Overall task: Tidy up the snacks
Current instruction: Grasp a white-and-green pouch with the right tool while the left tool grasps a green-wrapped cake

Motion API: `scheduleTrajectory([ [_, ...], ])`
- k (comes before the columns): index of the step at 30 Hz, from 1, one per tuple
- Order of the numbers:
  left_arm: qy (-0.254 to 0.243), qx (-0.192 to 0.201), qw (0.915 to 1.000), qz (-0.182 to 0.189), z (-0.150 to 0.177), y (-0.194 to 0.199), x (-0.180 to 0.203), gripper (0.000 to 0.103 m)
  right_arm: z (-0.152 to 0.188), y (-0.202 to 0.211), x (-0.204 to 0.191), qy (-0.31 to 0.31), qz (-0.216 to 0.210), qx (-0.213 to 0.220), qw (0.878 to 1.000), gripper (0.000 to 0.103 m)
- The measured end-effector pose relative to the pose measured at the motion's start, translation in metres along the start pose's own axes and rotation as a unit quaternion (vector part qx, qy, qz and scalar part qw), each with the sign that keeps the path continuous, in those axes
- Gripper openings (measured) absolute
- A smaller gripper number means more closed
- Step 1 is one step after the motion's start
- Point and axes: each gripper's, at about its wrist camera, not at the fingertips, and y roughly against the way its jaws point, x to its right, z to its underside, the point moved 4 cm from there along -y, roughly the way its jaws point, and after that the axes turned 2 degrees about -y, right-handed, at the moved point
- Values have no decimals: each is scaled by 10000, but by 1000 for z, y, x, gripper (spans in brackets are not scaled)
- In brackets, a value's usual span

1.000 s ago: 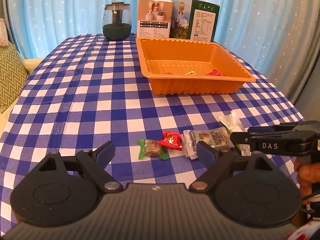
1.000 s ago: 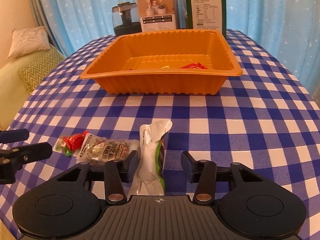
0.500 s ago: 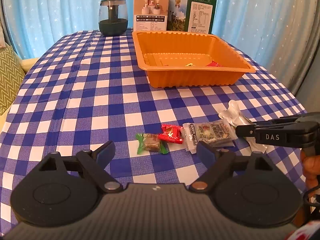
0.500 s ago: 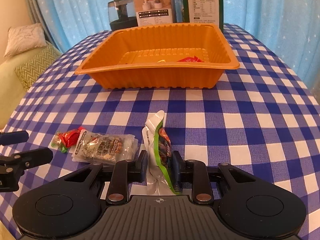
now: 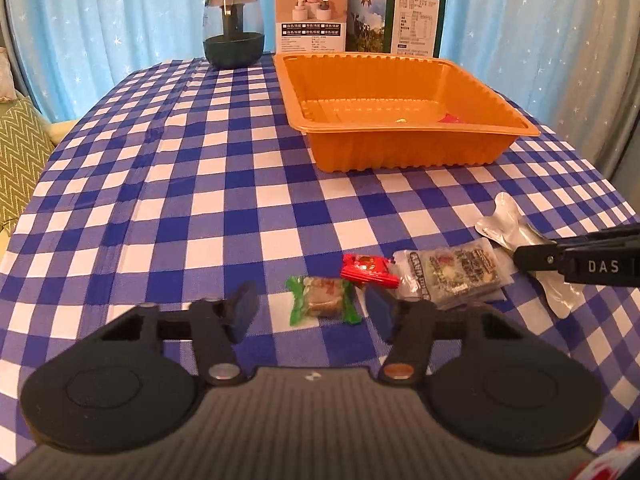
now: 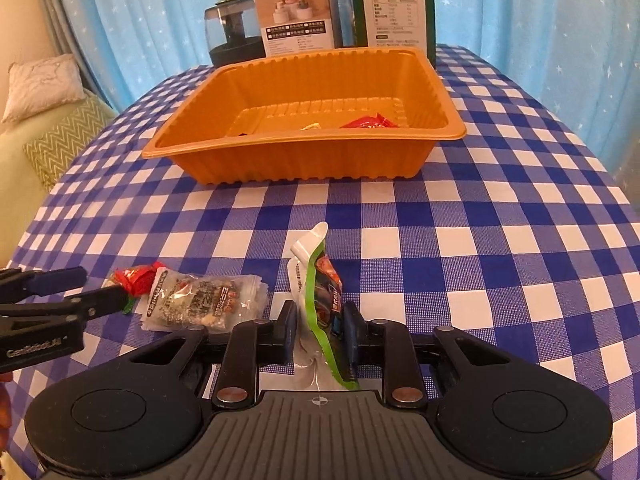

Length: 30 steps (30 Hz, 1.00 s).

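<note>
Snacks lie in a loose row on the blue-checked tablecloth [image 5: 168,184]: a green-wrapped candy [image 5: 322,300], a red candy [image 5: 368,270], a clear mixed-nut packet [image 5: 450,276]. The right gripper [image 6: 318,330] is clamped on a green-and-white pouch [image 6: 318,284], which stands on edge between its fingers. The left gripper [image 5: 312,312] is spread wide, the green candy between its tips. Beyond sits the orange tray [image 6: 304,152], holding a red wrapper [image 6: 368,122]. Boxes [image 5: 310,20] and a dark jar [image 5: 234,34] stand behind it.

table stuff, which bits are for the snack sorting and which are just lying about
For the job: orange tray, green-edged pouch, clear mixed-snack pack, red candy, green candy.

Lying about: dark jar, white box, green box.
</note>
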Motion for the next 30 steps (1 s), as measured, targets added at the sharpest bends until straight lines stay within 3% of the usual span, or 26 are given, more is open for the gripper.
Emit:
scheduleTrajectory([
  [2,-63,-21,10000,-2,0,-3,1,43,0,0,0,-65,-8,4,10000,25],
  [19,-237,-109,9997,38,2,-9,10,23,0,3,-1,-161,-64,-5,9998,25],
  [30,253,98,9996,-108,-7,8,-4,22,-2,11,-5,-21,-26,175,9998,25],
])
